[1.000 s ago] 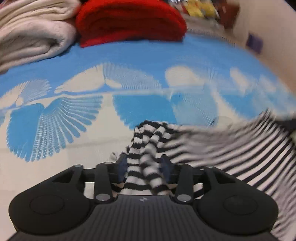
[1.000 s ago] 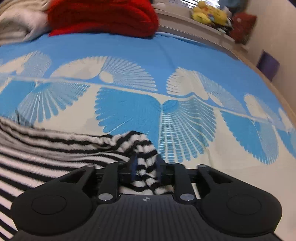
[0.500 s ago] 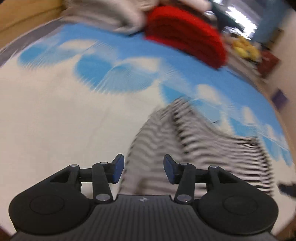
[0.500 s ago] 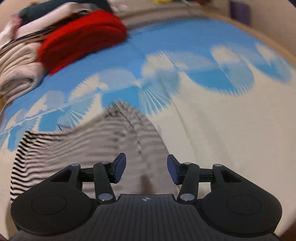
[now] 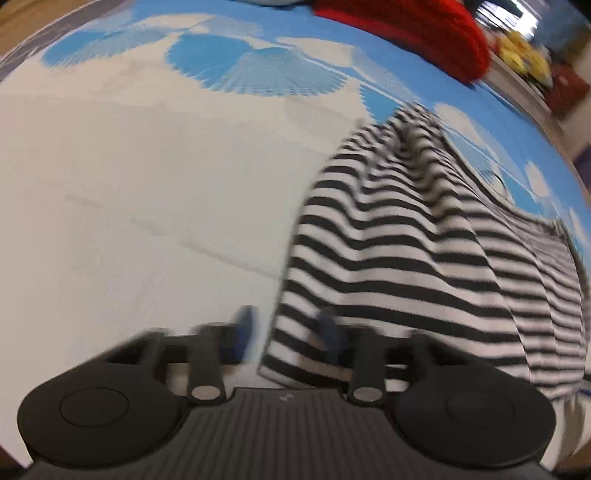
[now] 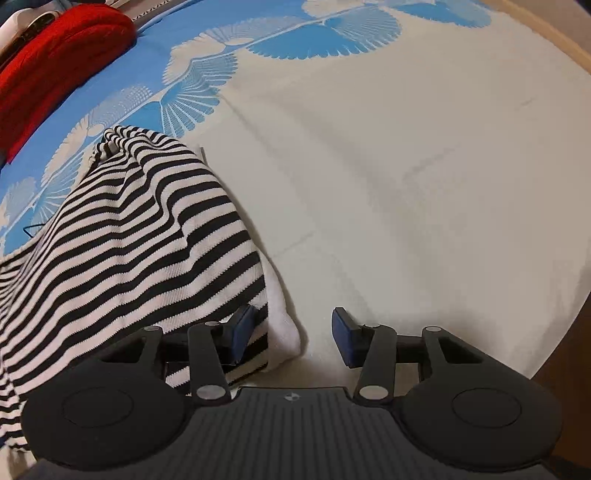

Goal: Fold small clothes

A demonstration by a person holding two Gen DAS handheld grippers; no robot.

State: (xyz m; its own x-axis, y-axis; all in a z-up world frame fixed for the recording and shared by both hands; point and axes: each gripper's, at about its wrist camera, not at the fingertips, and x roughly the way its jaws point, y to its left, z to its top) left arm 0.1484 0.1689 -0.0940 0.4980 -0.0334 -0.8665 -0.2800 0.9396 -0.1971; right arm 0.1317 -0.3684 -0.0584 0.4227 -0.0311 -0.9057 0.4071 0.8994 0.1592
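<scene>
Left wrist view: The striped garment [image 5: 424, 251] is seen spread on the bed cover [image 5: 129, 203], right of centre, with a raised ridge running toward the far side. Its near left corner lies between the blue pads of the left gripper [image 5: 286, 334]. The picture is blurred by motion; the jaws have just been closing, yet a gap between the pads is visible and no press on the cloth can be made out. A red folded knit [image 5: 406, 33] is noted at the far edge.

Right wrist view: The garment [image 6: 129, 240] occupies the left half, lying slack and wrinkled on the cover [image 6: 406, 166]. Its near right corner, where a white under-layer shows beneath the stripes, is just inside the left pad of the right gripper [image 6: 291, 334]. The jaws stand moderately apart, having just narrowed slightly; the right pad [image 6: 341, 338] is clear of cloth, over bare cover. The red knit [image 6: 55, 62] sits far left.

Handling, as judged: a light, soft, limp knit that will sag and drag on the cover. Hold is best taken at the two near corners, both layers pinched together.
</scene>
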